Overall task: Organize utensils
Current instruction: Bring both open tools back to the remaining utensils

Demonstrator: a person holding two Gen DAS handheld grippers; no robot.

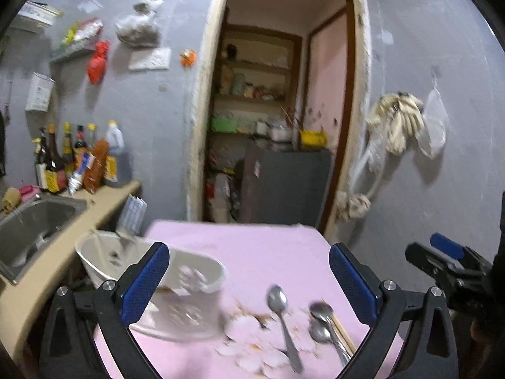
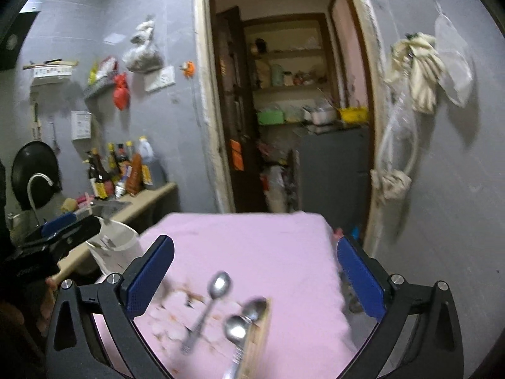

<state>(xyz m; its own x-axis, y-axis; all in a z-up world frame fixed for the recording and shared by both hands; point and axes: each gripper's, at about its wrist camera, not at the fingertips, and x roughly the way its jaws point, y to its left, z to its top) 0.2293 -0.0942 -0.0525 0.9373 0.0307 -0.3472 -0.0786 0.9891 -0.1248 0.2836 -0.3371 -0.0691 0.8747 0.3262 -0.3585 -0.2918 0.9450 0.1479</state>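
Table w/ pink flower-print cloth (image 1: pixel 252 252) fills my view. White plastic utensil holder (image 1: pixel 189 290) sits at its left side, behind my left gripper (image 1: pixel 249 281), jaws wide, empty. Right gripper (image 2: pixel 255 278) also wide, nothing held. Three steel spoons (image 2: pixel 217 287) lie on cloth beside wooden chopsticks (image 2: pixel 258 338), near front.

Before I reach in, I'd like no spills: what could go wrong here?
1. The white plastic utensil holder looks tilted on the pink tablecloth, so a nudge from the open left gripper might tip it.
2. Two steel spoons lie touching the wooden chopsticks; the open right gripper could drag several together.
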